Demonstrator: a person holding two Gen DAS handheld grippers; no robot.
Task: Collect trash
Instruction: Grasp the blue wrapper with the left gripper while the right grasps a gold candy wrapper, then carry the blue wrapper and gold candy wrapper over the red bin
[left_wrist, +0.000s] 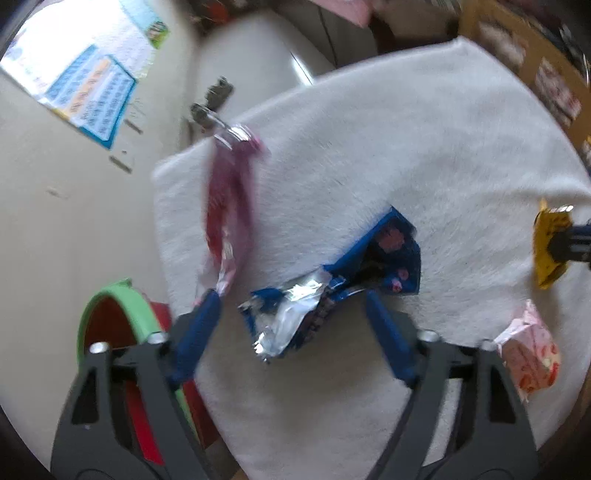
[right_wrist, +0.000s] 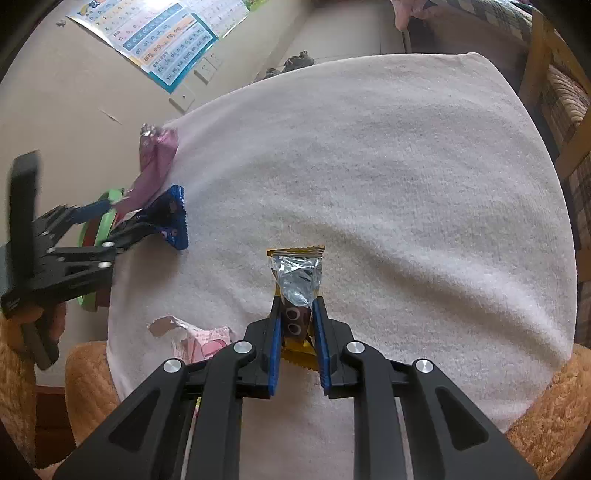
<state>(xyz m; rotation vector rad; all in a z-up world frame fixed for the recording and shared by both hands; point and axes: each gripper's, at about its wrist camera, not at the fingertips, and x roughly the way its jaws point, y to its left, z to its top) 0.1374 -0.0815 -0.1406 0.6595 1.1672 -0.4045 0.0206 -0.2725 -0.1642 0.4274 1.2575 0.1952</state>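
White towel | right claw clenched on yellow wrapper | left claw released, straddling blue wrapper

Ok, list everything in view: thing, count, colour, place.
white towel: one, white, spread over the surface under all the wrappers.
blue wrapper: one, blue with silver foil lining, torn open, on the towel between the left tool's fingers.
pink-red wrapper: one, long, at the towel's left edge.
yellow wrapper: one, yellow with foil, gripped by the right tool.
pale pink wrapper: one, crumpled, near edge of the towel.
bin: one, green rim, red inside, beside the towel's left edge.
wall chart: one, blue and white, on the wall.
left tool: blue fingers either side of the blue wrapper, apart.
right tool: blue pads shut on the yellow wrapper.
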